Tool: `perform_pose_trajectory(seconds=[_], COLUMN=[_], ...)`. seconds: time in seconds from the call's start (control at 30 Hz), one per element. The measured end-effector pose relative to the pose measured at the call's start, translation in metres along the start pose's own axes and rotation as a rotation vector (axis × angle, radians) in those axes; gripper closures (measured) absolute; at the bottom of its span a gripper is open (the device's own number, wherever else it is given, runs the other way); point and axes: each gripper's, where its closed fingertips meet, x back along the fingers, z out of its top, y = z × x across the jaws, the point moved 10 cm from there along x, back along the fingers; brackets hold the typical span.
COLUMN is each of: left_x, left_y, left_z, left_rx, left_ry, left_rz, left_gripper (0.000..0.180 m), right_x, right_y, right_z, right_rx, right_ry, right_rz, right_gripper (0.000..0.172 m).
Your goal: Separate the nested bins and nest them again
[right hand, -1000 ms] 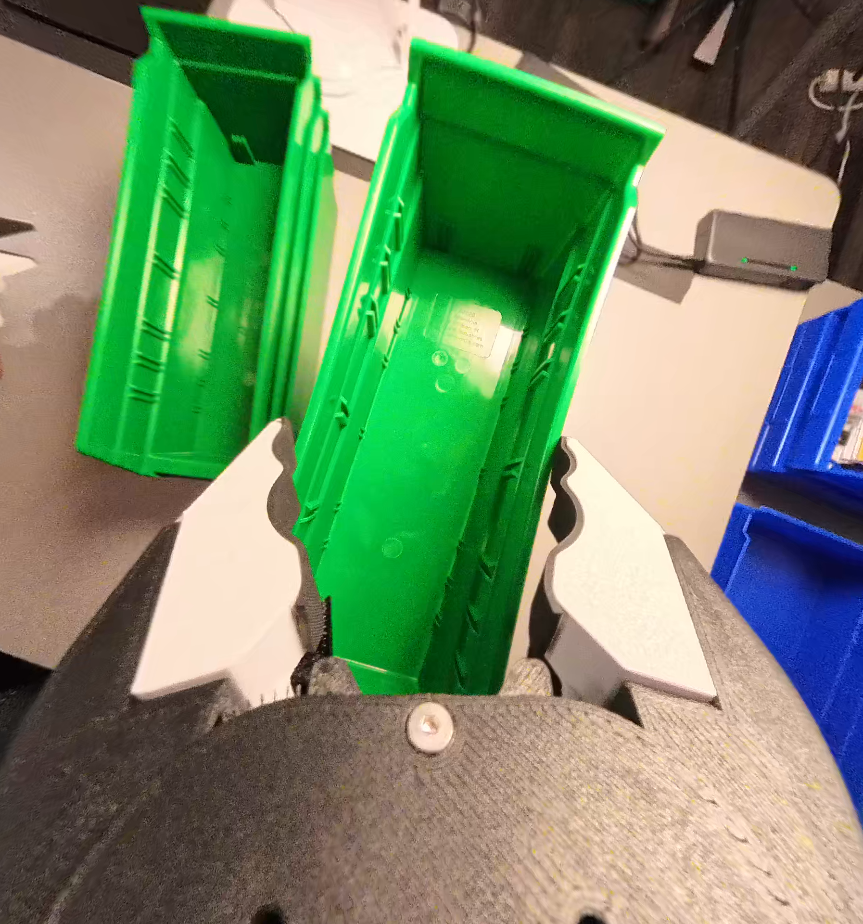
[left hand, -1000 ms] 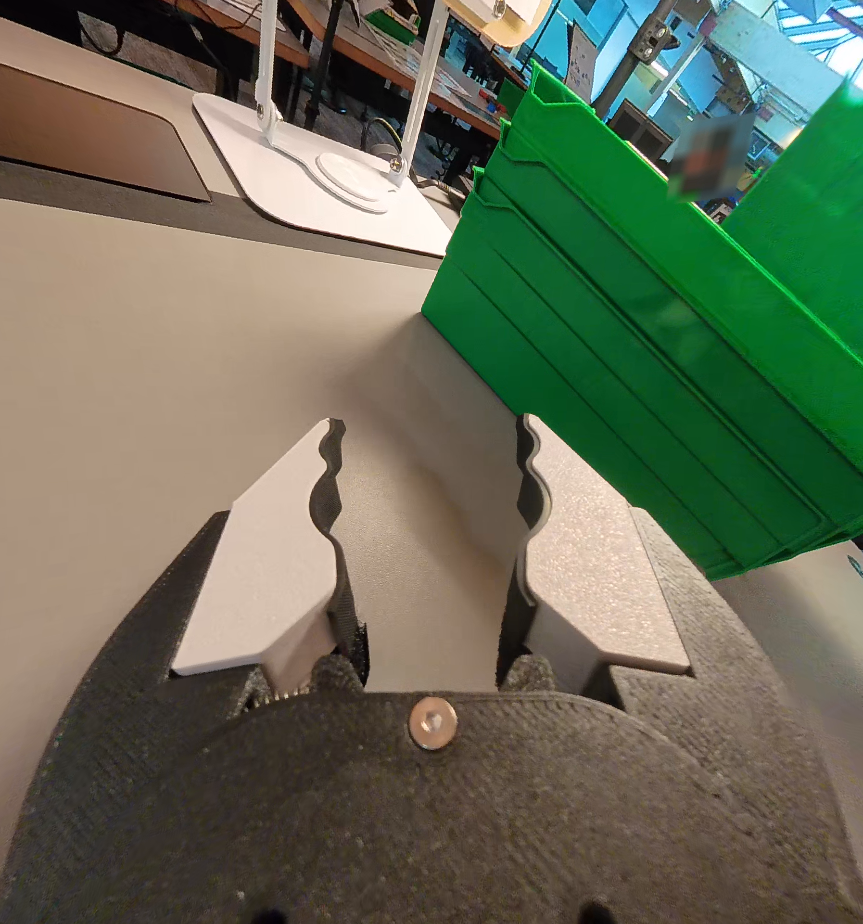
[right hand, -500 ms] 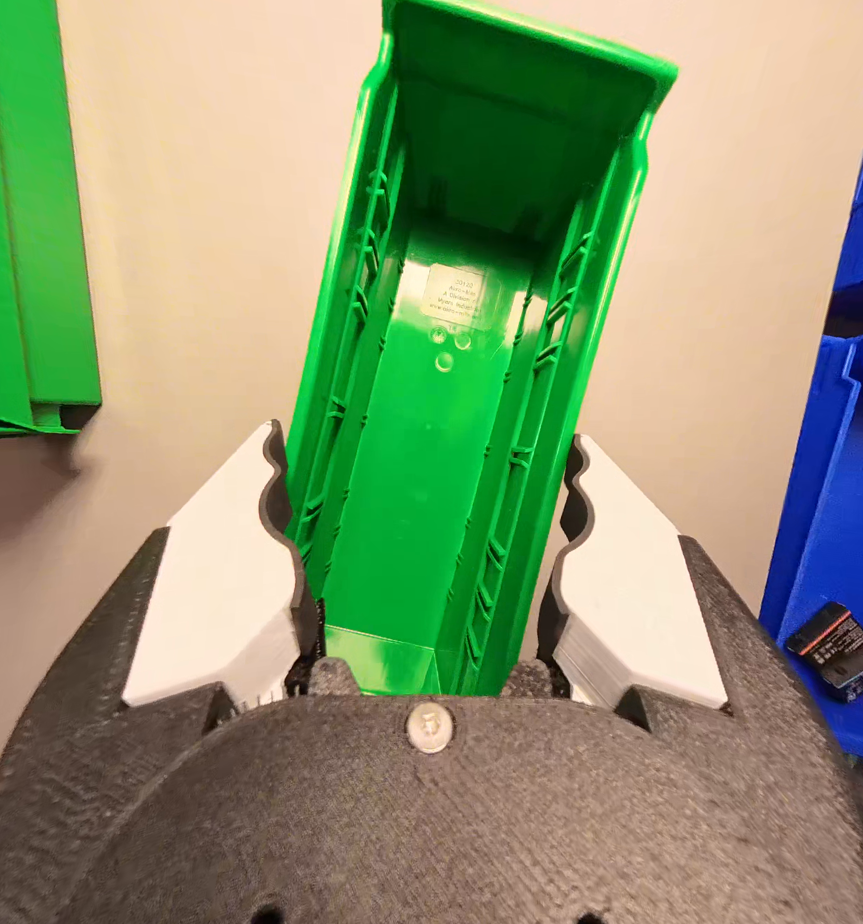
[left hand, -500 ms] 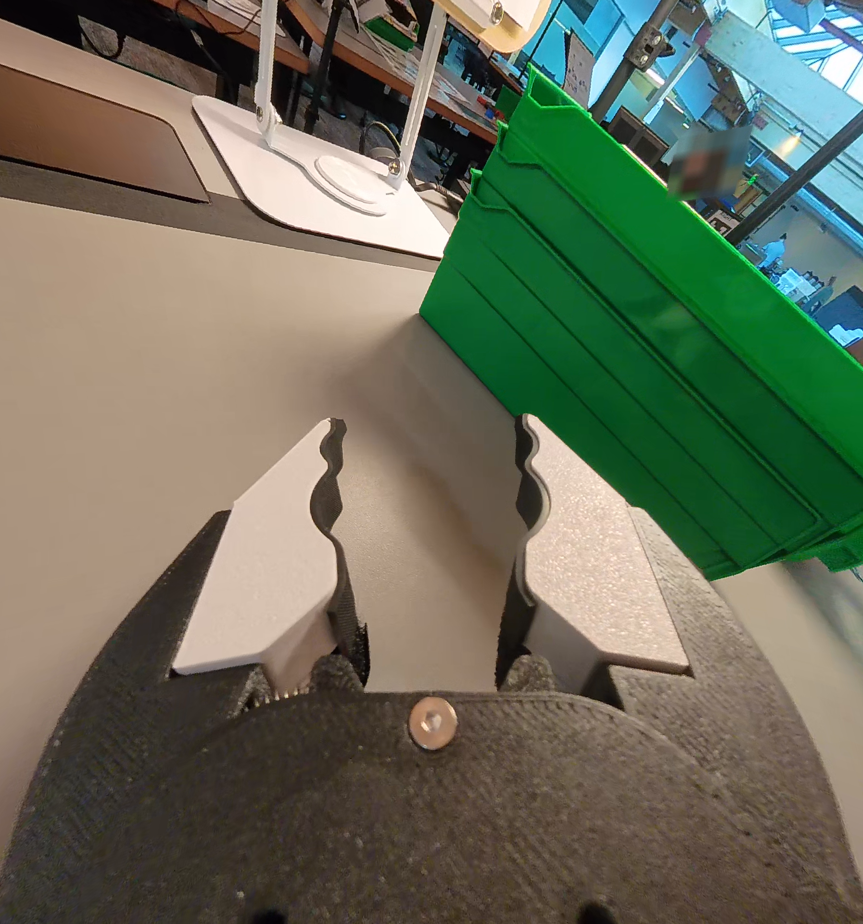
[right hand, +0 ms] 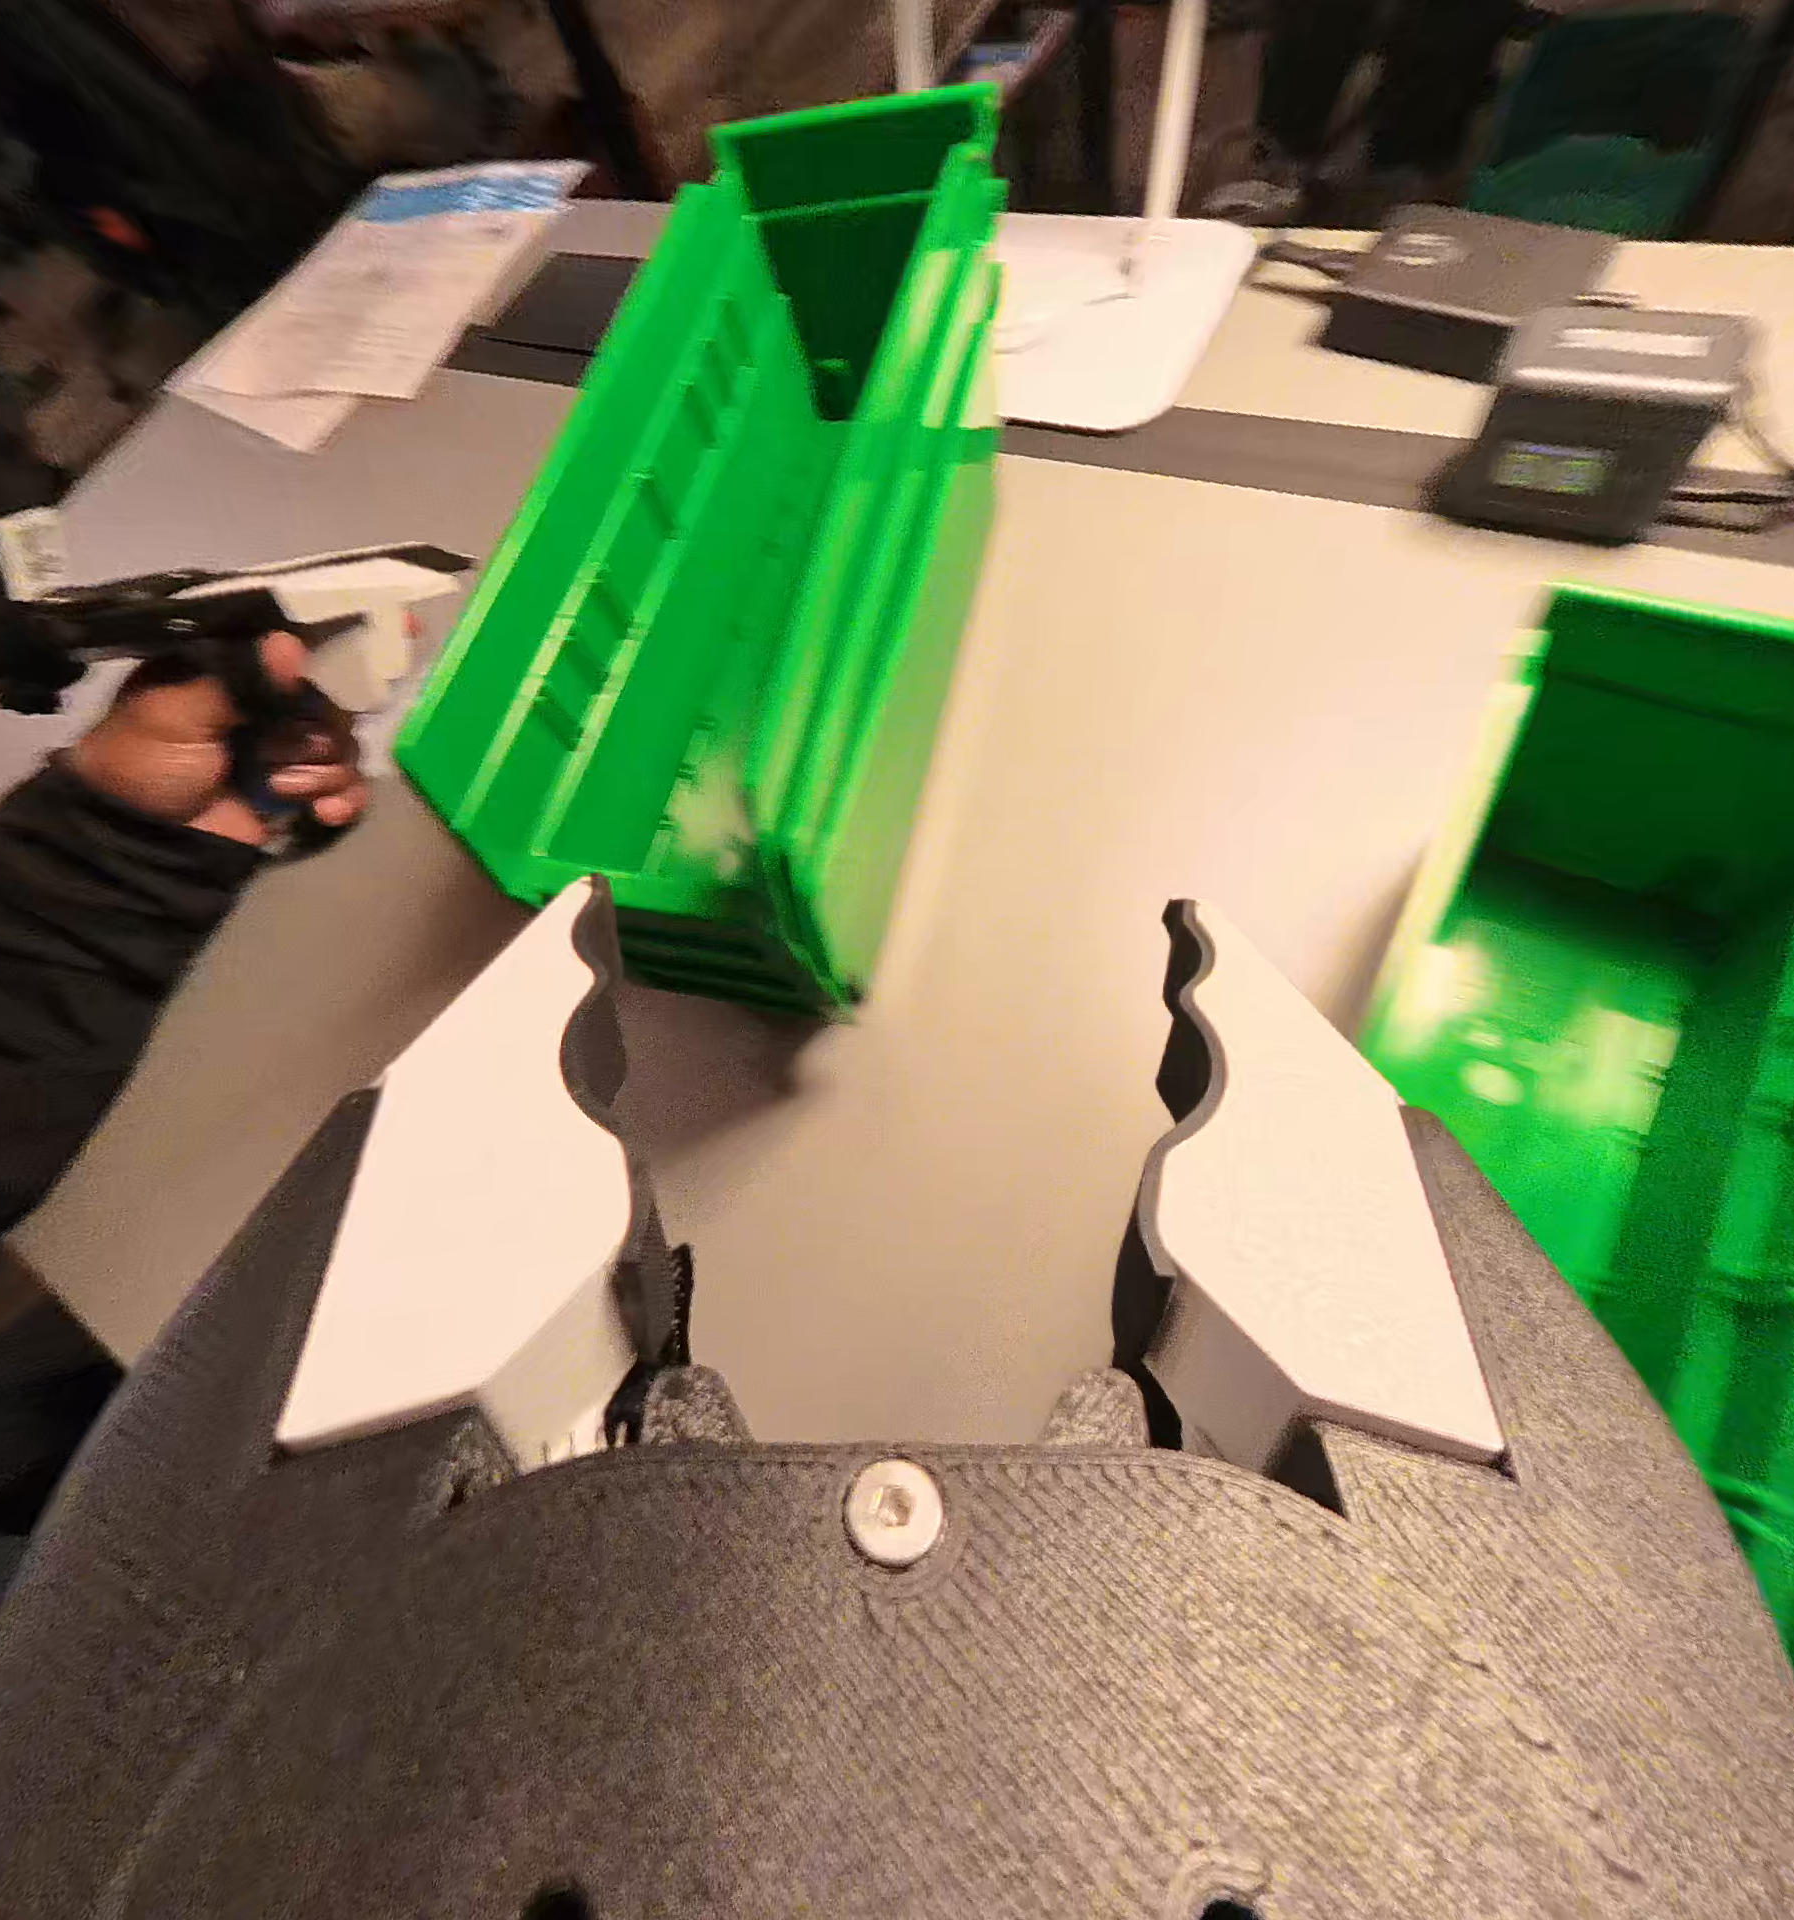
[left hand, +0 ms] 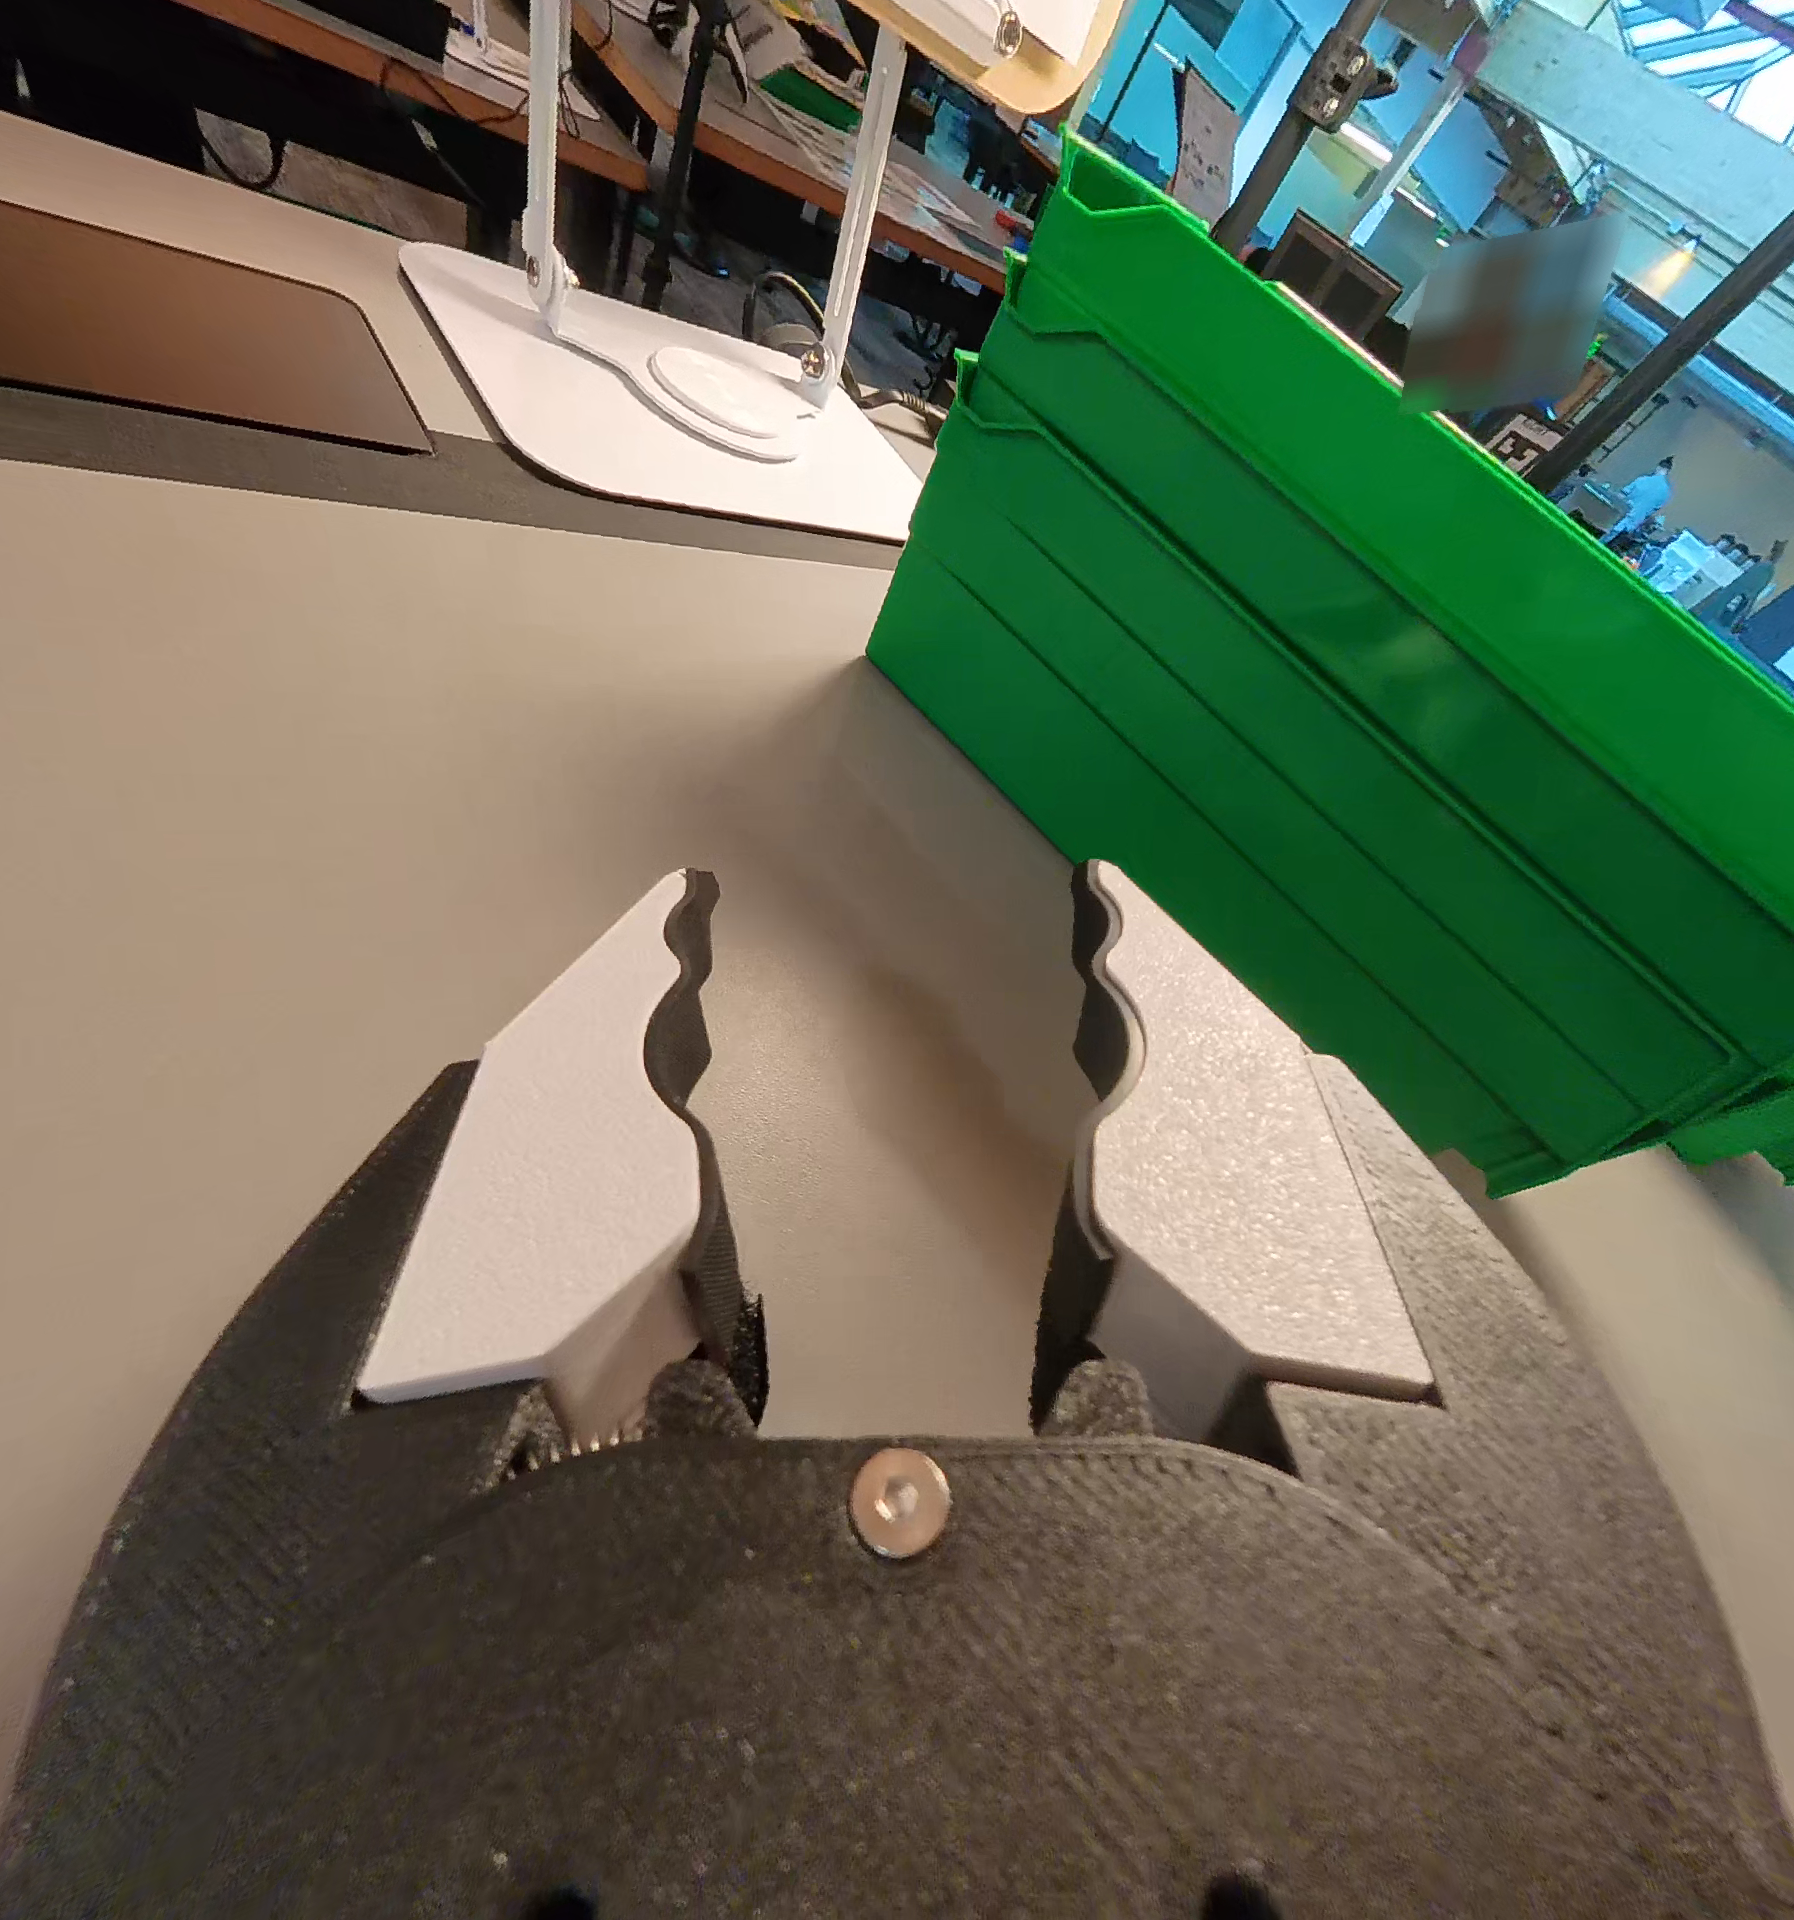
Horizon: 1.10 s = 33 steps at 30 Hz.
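Note:
A stack of nested green bins (left hand: 1288, 665) stands on the grey table to the right of my left gripper (left hand: 895, 878). That gripper is open and empty, low over the bare table. In the right wrist view the same stack (right hand: 727, 582) lies ahead and a little to the left. A single green bin (right hand: 1641, 935) stands apart at the right, blurred. My right gripper (right hand: 885, 899) is open and empty above the table between them. The left gripper (right hand: 249, 613), held by a hand (right hand: 218, 748), shows to the left of the stack.
A white lamp base (left hand: 644, 416) stands behind the stack. It also shows in the right wrist view (right hand: 1111, 322). A black device (right hand: 1589, 436) sits at the back right and papers (right hand: 373, 301) lie at the back left. A brown panel (left hand: 145, 332) is set into the table at the far left.
The single green bin that stood between my right gripper's fingers has left them and now stands on the table at the right. The right gripper has swung towards the stack. The left gripper has not moved.

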Motion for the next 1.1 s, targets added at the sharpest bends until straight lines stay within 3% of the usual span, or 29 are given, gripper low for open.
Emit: perform_pose_trajectory(seconds=[0.17, 0.4, 0.57, 0.8, 0.97, 1.1], left_x=[0.009, 0.029, 0.024, 0.004, 0.012, 0.026], left_y=[0.003, 0.01, 0.032, 0.073, 0.085, 0.09], left_z=[-0.002, -0.014, -0.025, -0.025, -0.004, 0.03], left_rx=[0.007, 0.12, 0.182, 0.189, 0.16, 0.095], left_ry=[0.05, 0.07, 0.035, 0.008, 0.032, 0.014], left_rz=[-0.02, -0.092, -0.145, -0.229, -0.218, -0.127], left_gripper=[0.11, 0.108, 0.107, 0.105, 0.105, 0.103], right_x=[-0.04, -0.072, -0.092, -0.112, -0.12, -0.127], right_y=[-0.033, -0.029, -0.023, -0.032, -0.049, -0.068], right_z=[-0.018, -0.035, -0.038, -0.046, -0.049, -0.051], right_rx=[-0.025, -0.051, -0.085, -0.024, -0.015, 0.037], right_ry=[0.056, 0.118, 0.107, 0.117, 0.109, 0.096], right_rz=[0.061, 0.142, 0.234, 0.274, 0.418, 0.484], right_gripper=[0.06, 0.053, 0.05, 0.09, 0.1, 0.1])
